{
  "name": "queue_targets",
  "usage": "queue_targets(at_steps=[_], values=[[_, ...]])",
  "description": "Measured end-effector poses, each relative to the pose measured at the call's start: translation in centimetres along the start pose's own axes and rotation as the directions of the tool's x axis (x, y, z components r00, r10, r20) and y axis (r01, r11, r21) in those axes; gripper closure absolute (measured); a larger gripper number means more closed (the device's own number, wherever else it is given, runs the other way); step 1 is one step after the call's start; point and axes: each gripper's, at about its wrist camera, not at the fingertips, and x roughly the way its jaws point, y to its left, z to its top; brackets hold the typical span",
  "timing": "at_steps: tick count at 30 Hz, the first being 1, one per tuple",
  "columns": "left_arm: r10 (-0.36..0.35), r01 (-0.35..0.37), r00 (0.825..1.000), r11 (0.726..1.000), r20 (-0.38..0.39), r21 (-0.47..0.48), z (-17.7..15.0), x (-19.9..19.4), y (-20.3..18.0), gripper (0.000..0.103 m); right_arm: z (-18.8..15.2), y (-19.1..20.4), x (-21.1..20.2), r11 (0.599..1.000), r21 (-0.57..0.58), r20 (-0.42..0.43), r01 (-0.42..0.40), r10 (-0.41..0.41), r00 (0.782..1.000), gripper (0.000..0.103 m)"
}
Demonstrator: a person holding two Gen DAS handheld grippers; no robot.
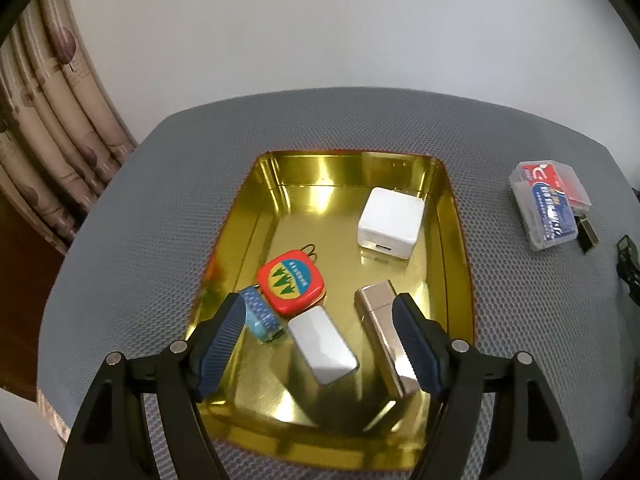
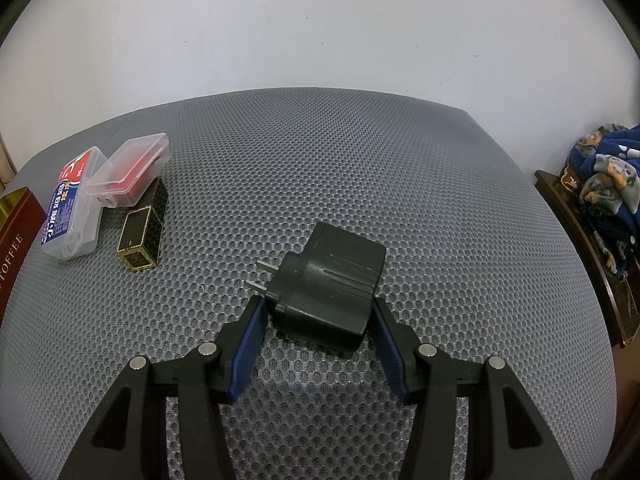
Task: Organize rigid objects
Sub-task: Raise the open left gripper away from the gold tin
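A gold tin tray [image 1: 456, 220] sits on a grey mesh mat. In it lie a white charger cube [image 1: 390, 218], a red tape measure [image 1: 290, 282], a blue-patterned piece [image 1: 260, 314], a white block [image 1: 322, 344] and a silver lighter-like bar [image 1: 386, 332]. My left gripper [image 1: 320, 304] is open and empty above the tray's near half. In the right wrist view a black plug adapter [image 2: 328, 288] lies on the mat. My right gripper [image 2: 318, 312] is open, with its fingers on either side of the adapter's near end.
A clear plastic box with a blue-red label [image 2: 72, 210] [image 1: 548, 204], a second clear box with red contents [image 2: 132, 170] and a black-gold lipstick case [image 2: 142, 230] lie left of the adapter. The tray's red outer wall [image 2: 16, 224] is far left. Curtains [image 1: 52, 120] hang left.
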Motion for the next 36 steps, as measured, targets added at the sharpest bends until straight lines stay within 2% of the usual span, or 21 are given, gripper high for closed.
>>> queue_targets(at_steps=[7, 15, 19, 23, 36], values=[[0.044, -0.046, 0.997, 0.998, 0.063, 0.038, -1.9, -3.2, 2.0, 0.027, 0.0, -0.2, 0.0, 1.000, -0.001, 0.001, -0.002, 0.002, 1.000, 0.049], [0.108, -0.107, 0.990, 0.994, 0.087, -0.013, -4.0, -4.9, 4.9, 0.026, 0.0, -0.3, -0.1, 1.000, -0.013, 0.006, 0.002, -0.002, 1.000, 0.052], [0.132, -0.127, 0.987, 0.990, 0.089, -0.053, -4.2, -4.5, 6.1, 0.019, -0.1, -0.5, -0.3, 1.000, -0.006, 0.014, -0.012, 0.012, 1.000, 0.052], [0.115, -0.110, 0.992, 0.990, 0.049, -0.090, -4.2, -4.1, 7.0, 0.019, -0.2, -0.6, -0.5, 1.000, -0.009, 0.021, -0.011, 0.012, 1.000, 0.052], [0.102, -0.097, 0.994, 0.990, 0.049, -0.102, -4.2, -4.2, 7.1, 0.018, -0.8, 0.0, -2.2, 1.000, -0.024, 0.049, 0.003, -0.002, 0.999, 0.053]])
